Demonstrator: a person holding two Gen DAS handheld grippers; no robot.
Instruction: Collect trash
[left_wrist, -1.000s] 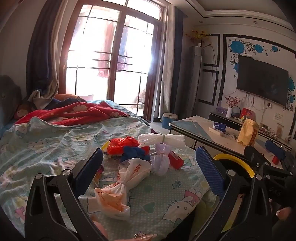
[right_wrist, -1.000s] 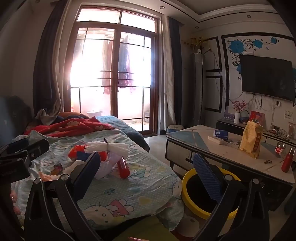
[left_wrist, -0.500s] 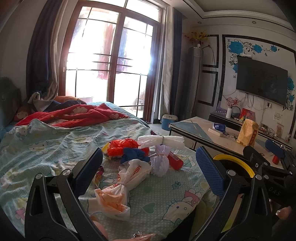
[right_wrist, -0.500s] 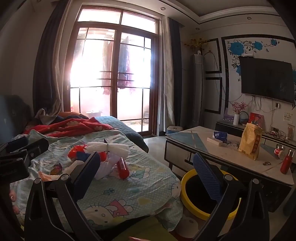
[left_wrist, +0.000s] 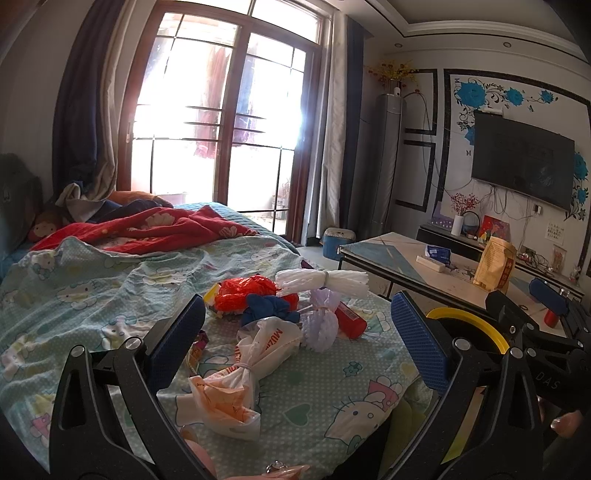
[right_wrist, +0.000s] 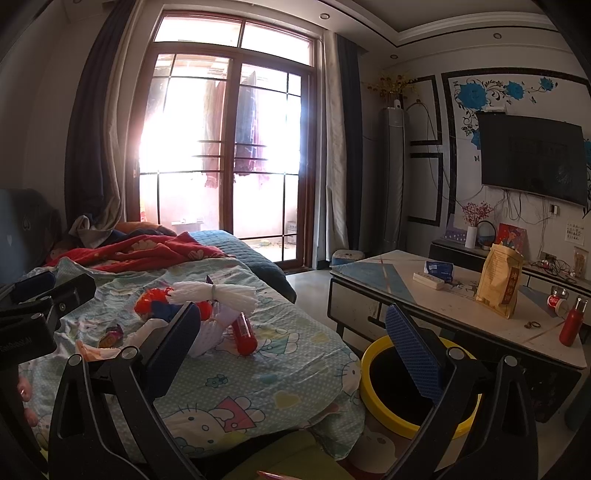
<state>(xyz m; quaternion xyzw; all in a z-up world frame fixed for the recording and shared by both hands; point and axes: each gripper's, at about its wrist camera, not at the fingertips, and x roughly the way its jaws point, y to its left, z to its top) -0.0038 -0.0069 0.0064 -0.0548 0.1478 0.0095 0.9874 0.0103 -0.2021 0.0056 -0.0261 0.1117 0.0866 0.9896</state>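
None collected yet, by my read — trash pile (left_wrist: 280, 325) lies on bed cover (left_wrist: 110, 295); yellow-rimmed bin (right_wrist: 413, 387) beside bed. Left gripper (left_wrist: 295, 350), right gripper (right_wrist: 291, 354) — both spread apart, holding nothing.

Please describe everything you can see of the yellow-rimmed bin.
The bin is round, with a wide bright yellow rim, probably plastic, and a dark inside where no contents show. It stands upright and open on the floor, between the bed corner and the low table. The right gripper's finger hides part of it. Nothing visibly touches it.
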